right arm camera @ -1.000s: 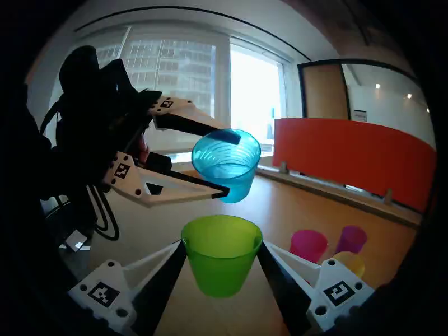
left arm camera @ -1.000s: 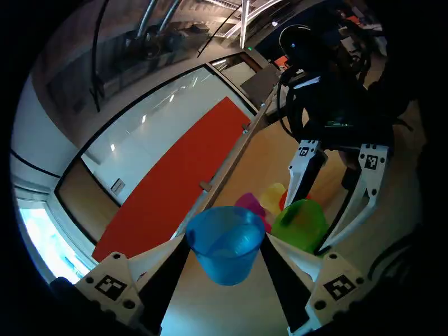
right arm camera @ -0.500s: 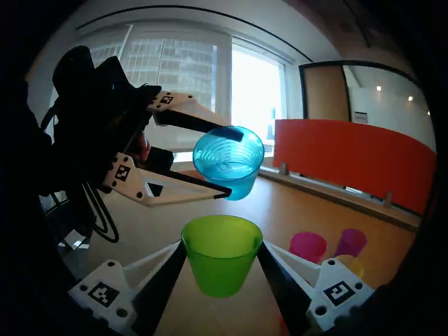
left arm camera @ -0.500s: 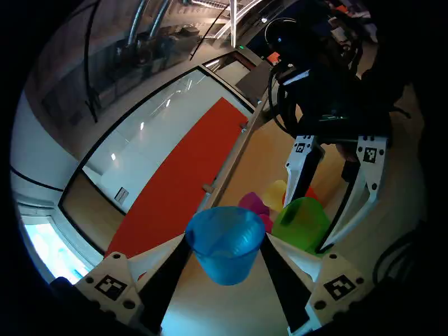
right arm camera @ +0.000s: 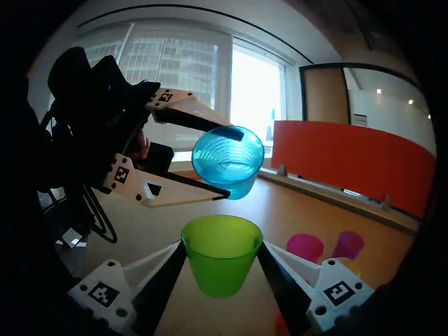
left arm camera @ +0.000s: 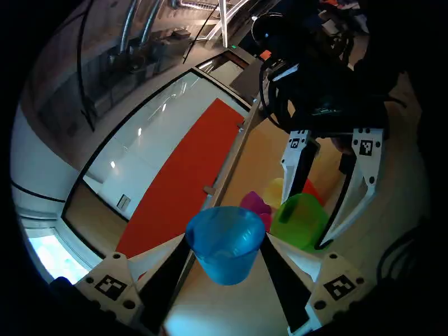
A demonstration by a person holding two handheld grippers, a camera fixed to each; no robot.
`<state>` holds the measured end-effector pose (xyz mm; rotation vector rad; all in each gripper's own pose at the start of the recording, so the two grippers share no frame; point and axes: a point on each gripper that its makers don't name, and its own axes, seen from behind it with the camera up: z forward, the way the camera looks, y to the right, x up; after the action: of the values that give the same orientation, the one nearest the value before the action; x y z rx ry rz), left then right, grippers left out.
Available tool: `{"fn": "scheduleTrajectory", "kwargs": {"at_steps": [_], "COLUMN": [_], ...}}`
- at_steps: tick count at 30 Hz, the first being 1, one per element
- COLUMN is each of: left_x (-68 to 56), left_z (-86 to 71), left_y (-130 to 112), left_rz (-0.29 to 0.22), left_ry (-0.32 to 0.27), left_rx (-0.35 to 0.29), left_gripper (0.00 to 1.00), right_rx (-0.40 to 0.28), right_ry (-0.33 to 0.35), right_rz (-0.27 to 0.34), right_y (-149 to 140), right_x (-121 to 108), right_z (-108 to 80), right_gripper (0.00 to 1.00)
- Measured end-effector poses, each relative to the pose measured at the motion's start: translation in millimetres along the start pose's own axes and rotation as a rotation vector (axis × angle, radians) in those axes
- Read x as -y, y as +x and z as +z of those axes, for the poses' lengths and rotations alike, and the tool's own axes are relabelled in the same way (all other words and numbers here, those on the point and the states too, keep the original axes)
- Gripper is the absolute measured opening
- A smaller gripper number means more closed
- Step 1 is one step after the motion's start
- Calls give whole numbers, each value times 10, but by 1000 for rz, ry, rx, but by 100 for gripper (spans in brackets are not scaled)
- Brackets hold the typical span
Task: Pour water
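- Smooth pale-wood counter (left arm camera: 249,159) runs beside a flat orange panel (left arm camera: 185,179) in the left gripper view; the left gripper (left arm camera: 225,246) pinches a translucent, tapered blue cup (left arm camera: 225,263).
- Farther off, the right gripper (left arm camera: 302,221) clamps a glossy green cup (left arm camera: 299,215).
- Right gripper view: the ribbed blue cup hangs tipped, mouth toward the camera, just above the upright green cup.

Two hand-held grippers: the right hand-held gripper (right arm camera: 222,245) at the bottom centre of the right gripper view, and the left hand-held gripper (right arm camera: 231,165) in its upper left. Five cups count for certain, one of each colour: one blue cup (right arm camera: 228,159), one green cup (right arm camera: 222,257), one pink cup (right arm camera: 305,247), one purple cup (right arm camera: 348,244) and one yellow cup (left arm camera: 273,193). A red sliver (left arm camera: 311,189) behind the green cup may be a sixth; too little shows to tell. One worktop (right arm camera: 313,213).
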<state>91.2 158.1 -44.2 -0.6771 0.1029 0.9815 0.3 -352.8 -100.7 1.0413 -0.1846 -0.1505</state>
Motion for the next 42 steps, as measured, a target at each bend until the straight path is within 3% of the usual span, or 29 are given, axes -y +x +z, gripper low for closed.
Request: {"fn": "scheduleTrajectory", "kwargs": {"at_steps": [21, 42], "left_x": [-15, -10], "left_z": [5, 5], "left_y": [25, 68], "left_rz": [82, 119], "left_ry": [6, 10], "left_rx": [1, 0], "left_gripper": [85, 85], "right_rx": [0, -6], "right_ry": [-2, -3], "right_rz": [0, 2], "right_y": [-10, -5], "right_x": [-17, -18], "right_z": [14, 11], "right_gripper": [91, 91]}}
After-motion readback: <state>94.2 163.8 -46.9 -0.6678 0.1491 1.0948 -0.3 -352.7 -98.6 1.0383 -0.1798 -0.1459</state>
